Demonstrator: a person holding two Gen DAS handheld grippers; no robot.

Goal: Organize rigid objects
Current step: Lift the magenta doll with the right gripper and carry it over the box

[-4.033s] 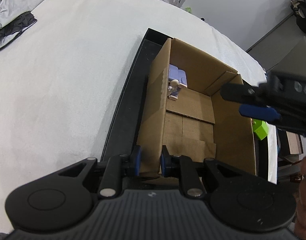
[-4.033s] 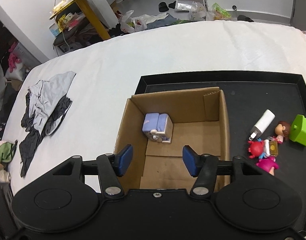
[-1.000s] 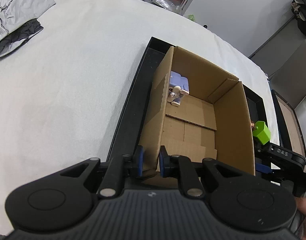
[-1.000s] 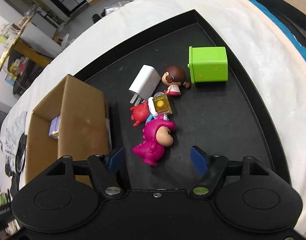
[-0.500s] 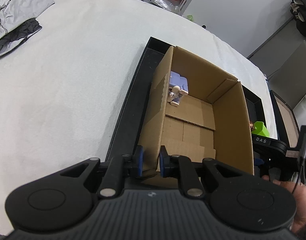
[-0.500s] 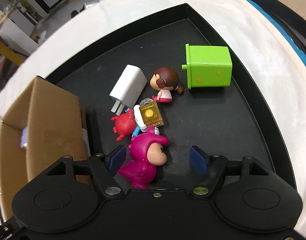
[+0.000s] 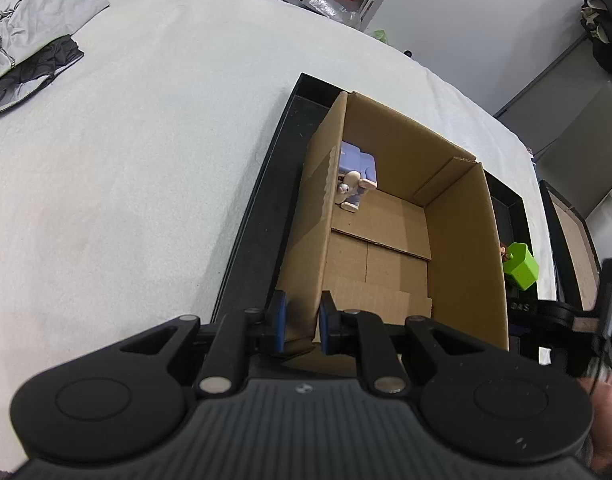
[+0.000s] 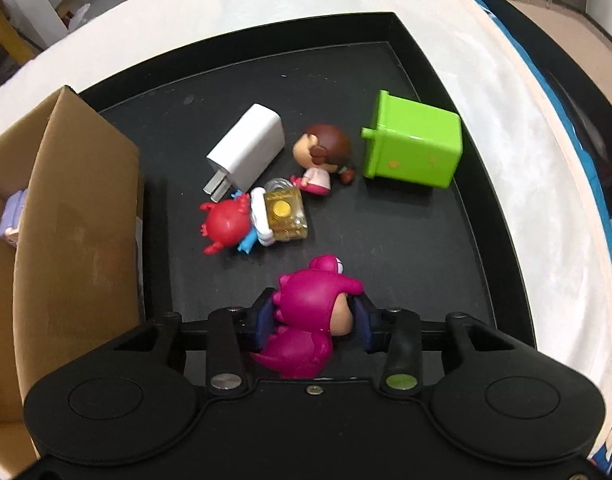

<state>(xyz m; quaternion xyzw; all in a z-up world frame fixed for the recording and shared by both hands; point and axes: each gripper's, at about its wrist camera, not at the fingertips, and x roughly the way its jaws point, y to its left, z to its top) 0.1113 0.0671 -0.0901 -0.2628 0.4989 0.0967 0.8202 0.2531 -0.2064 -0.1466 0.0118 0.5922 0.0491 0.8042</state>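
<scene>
My left gripper (image 7: 300,322) is shut on the near corner wall of the open cardboard box (image 7: 462,248), which stands in the black tray (image 8: 426,240). A purple figure (image 7: 356,168) lies in the box's far left corner. In the right wrist view a magenta dinosaur figure (image 8: 310,300) sits between the blue pads of my right gripper (image 8: 314,322). Its jaws are closing, and both pads touch the figure. Beyond it on the tray lie a red crab figure (image 8: 226,226), a clear yellow bottle (image 8: 284,214), a white charger (image 8: 248,150), a brown-haired doll (image 8: 322,152) and a green cube (image 8: 414,148).
The tray rests on a white cloth surface (image 7: 126,160). Grey and black clothes (image 7: 22,48) lie at its far left. The box's right wall (image 8: 78,220) stands close to the left of the toys. A person's hand (image 7: 602,420) shows at the left wrist view's right edge.
My right gripper has dropped over the magenta dinosaur and its jaws have come in against it. The left gripper and the box have kept still.
</scene>
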